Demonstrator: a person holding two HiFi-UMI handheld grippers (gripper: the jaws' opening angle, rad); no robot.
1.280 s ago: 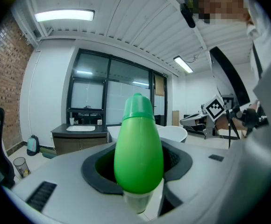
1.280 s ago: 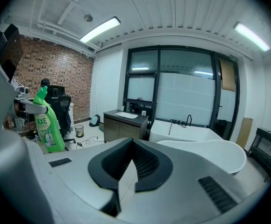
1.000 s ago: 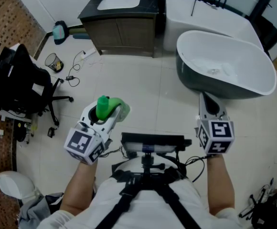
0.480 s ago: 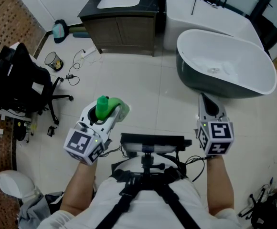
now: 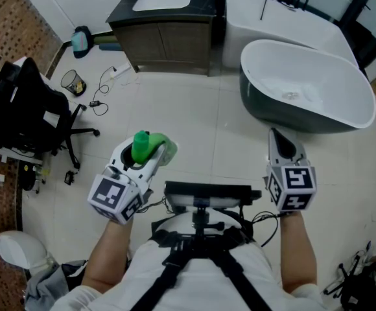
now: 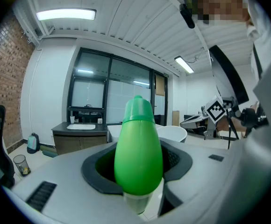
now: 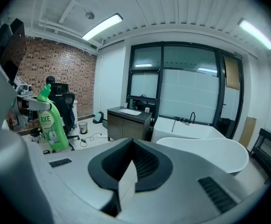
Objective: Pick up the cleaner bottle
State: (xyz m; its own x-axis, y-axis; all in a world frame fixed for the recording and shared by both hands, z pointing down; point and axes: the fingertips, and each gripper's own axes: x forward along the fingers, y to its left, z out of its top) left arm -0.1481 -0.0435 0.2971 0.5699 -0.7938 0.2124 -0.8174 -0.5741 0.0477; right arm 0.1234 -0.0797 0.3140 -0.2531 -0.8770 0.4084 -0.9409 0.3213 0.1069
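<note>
While floor [image 5: 207, 128] lies below, left hand-held gripper [image 5: 150, 154] clamps bottle [image 5: 140, 145]; right hand-held gripper [image 5: 277, 138] closed.

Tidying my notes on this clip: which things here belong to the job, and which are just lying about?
In the job:
- green cleaner bottle, gripped in the left tongs

Just about:
- right tongs, shut and empty
- bathtub
- sink cabinet
- office chair
- waste bin

left tool [image 5: 152, 150]: jaws gripping cleaner bottle [image 6: 138, 153] | right tool [image 5: 277, 137]: jaws together, empty
</note>
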